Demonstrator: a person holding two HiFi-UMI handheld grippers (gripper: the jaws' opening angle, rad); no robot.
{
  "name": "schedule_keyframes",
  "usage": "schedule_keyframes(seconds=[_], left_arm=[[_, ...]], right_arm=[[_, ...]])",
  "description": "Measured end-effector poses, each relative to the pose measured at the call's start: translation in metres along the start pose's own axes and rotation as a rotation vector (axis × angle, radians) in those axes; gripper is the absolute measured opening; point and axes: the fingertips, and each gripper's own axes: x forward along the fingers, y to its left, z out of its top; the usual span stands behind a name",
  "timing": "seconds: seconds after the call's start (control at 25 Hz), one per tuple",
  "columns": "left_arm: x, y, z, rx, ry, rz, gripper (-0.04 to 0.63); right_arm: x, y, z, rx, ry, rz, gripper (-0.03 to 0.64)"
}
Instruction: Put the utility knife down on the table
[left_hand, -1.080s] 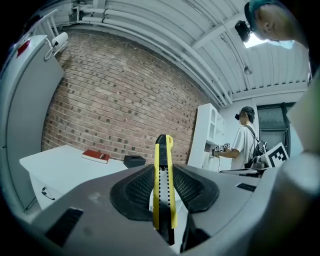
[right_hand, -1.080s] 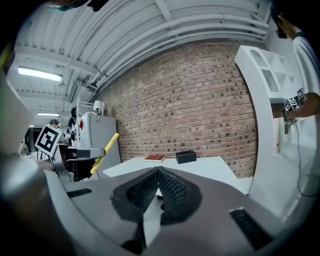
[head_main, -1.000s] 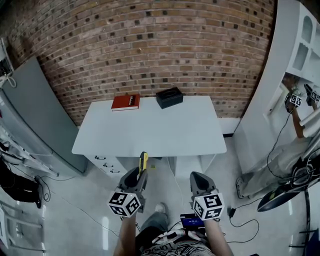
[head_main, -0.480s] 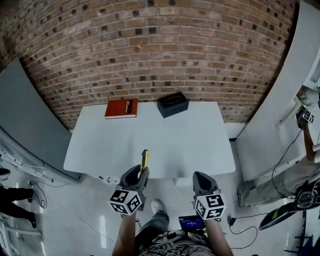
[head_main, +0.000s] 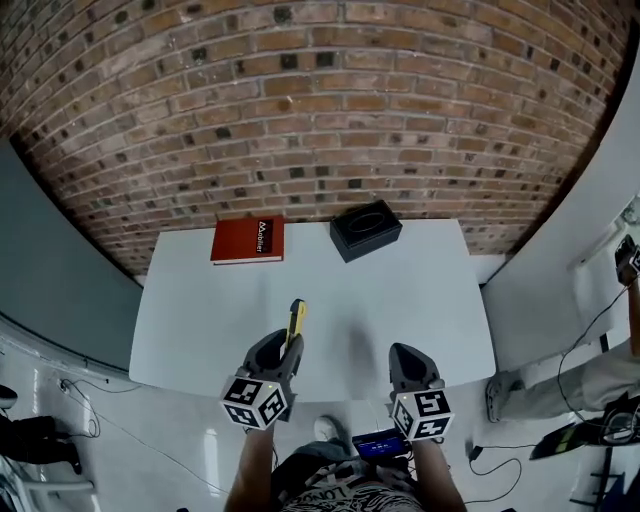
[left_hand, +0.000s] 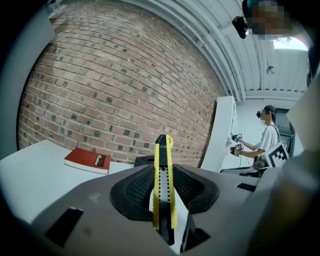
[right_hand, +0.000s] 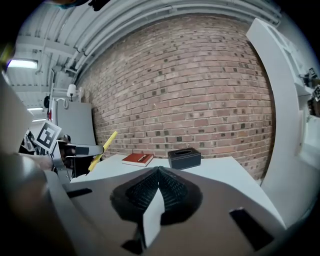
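A yellow and black utility knife (head_main: 294, 322) (left_hand: 163, 185) stands gripped between the jaws of my left gripper (head_main: 281, 352) (left_hand: 163, 192), its tip pointing forward over the near part of the white table (head_main: 200, 320). The right gripper view also catches the utility knife (right_hand: 102, 150) at the left. My right gripper (head_main: 405, 365) (right_hand: 157, 192) hangs beside it over the table's near edge, jaws pressed together with nothing between them.
A red book (head_main: 248, 240) (left_hand: 87, 160) (right_hand: 138, 159) lies at the table's far left and a black tissue box (head_main: 365, 230) (right_hand: 184, 158) at the far middle. A brick wall (head_main: 300, 110) runs behind. A person (left_hand: 267, 135) stands at the right by white shelving.
Both grippers have come forward from in front of the table to over its near edge, the knife still held in the left one. The table looks closer.
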Motion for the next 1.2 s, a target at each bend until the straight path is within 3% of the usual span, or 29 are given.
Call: schedule_keyframes(seconds=[0.48,1.2], left_arm=[[0.027,0.02,0.017,-0.01,-0.024,-0.043,0.121],[0.046,0.032,0.024,-0.009,-0.025,-0.022,0.121]], right_arm=[[0.02,-0.002,0.024,-0.003,-0.031,-0.039,0.0],[0.048,-0.006,0.025,-0.008,-0.021,0.004,0.0]])
